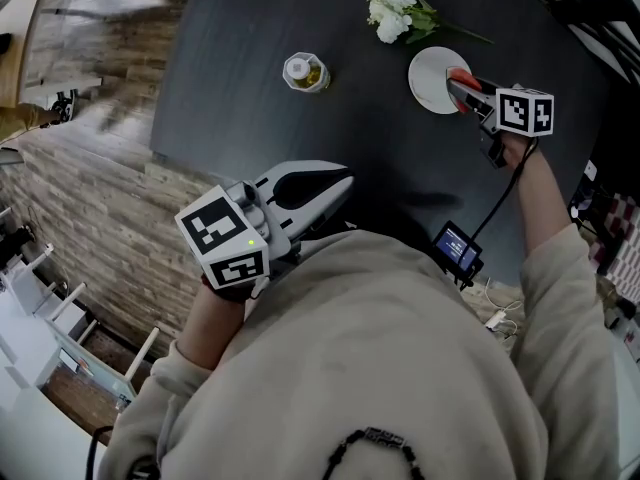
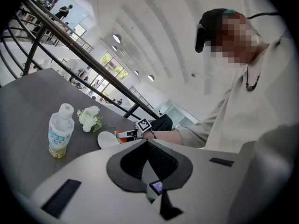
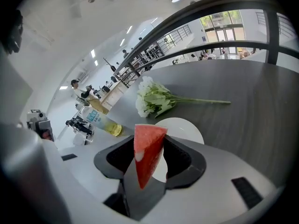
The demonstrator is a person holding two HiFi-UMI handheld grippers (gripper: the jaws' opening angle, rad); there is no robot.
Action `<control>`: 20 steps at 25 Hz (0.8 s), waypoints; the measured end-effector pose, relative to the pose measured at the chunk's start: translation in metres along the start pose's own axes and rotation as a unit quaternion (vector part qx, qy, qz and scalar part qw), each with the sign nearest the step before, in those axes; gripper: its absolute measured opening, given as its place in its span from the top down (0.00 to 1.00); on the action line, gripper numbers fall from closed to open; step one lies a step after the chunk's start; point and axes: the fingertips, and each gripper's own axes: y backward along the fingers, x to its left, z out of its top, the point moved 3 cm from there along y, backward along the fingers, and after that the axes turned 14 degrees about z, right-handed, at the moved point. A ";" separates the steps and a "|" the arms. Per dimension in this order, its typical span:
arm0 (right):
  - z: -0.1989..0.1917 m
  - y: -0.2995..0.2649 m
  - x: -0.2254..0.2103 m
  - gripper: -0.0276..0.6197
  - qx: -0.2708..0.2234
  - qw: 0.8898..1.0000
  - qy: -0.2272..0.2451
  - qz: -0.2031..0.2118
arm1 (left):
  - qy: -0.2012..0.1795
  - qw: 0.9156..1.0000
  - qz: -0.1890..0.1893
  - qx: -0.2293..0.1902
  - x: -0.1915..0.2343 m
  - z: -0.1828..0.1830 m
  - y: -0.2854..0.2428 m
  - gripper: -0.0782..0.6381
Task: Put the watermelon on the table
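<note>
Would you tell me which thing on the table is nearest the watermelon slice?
The white plate, right by the slice in the right gripper; bottle and flowers lie farther off.

Left gripper [image 1: 343,181] closed, empty; right gripper [image 1: 460,88] clamping watermelon [image 3: 148,148].

Dark table [image 1: 250,48] bears bottle [image 1: 305,72], white flowers [image 1: 397,10], white plate [image 1: 428,78].

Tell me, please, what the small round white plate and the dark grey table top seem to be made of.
Small round white plate: probably glazed ceramic or melamine; smooth, even white surface.
Dark grey table top: stained wood or wood-look laminate, matt; fine grain lines show.
</note>
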 end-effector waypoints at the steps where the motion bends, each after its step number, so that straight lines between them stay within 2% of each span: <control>1: 0.000 -0.002 -0.001 0.64 0.004 1.000 0.002 -0.002 | 0.001 1.000 0.002 0.000 0.000 -0.001 0.001 0.90; 12: -0.010 -0.025 -0.021 0.64 0.059 0.997 0.024 -0.044 | 0.002 1.000 -0.004 0.004 -0.007 -0.007 0.002 0.90; 17: -0.022 -0.032 -0.029 0.64 0.093 0.990 0.056 -0.091 | 0.003 1.000 0.003 0.015 -0.005 -0.012 0.002 0.90; 20: -0.025 -0.036 -0.033 0.65 0.096 0.987 0.061 -0.109 | 0.004 1.000 0.003 0.019 -0.005 -0.013 0.001 0.90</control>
